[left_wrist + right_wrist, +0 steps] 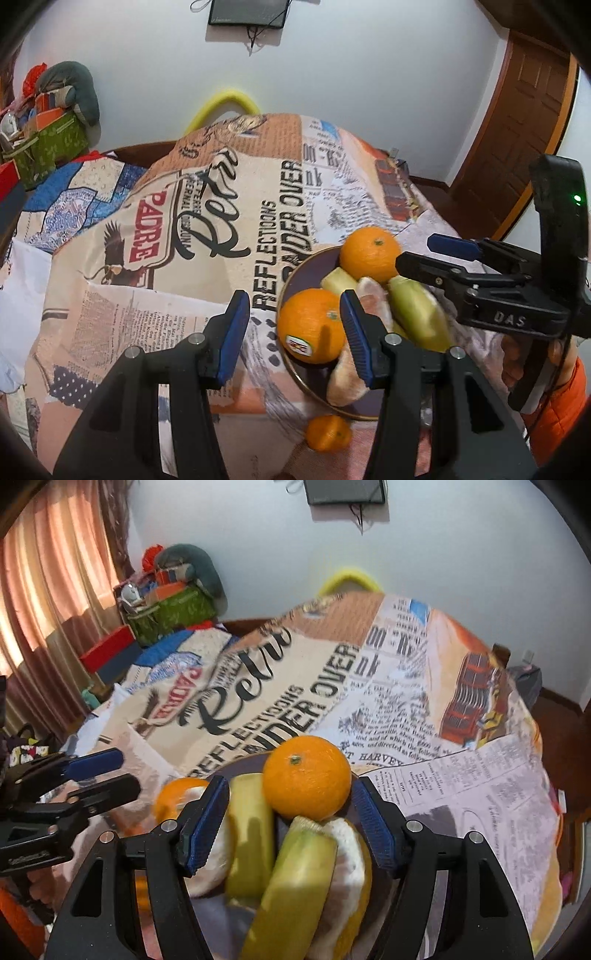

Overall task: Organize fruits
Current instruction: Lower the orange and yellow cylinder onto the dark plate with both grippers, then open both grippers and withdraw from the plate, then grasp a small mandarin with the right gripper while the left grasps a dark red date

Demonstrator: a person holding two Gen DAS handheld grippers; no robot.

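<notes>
A dark plate [295, 275] on the printed tablecloth holds two oranges, green-yellow bananas and peeled pomelo pieces. In the left wrist view one orange [369, 253] is at the far side and one with a sticker [312, 325] is at the near side. My left gripper [293, 332] is open, its right finger over the plate, the stickered orange between its fingers. A small orange [328, 432] lies on the cloth in front of the plate. My right gripper [291, 823] is open above the plate, over a banana [251, 834] and an orange [306, 777]. It also shows in the left wrist view [424, 254].
The table carries a newspaper-print cloth [207, 206]. A yellow chair back [225, 105] stands behind the table. Boxes and bags [48, 125] are piled at the far left. A wooden door [524, 122] is at the right, curtains [48, 602] at the left.
</notes>
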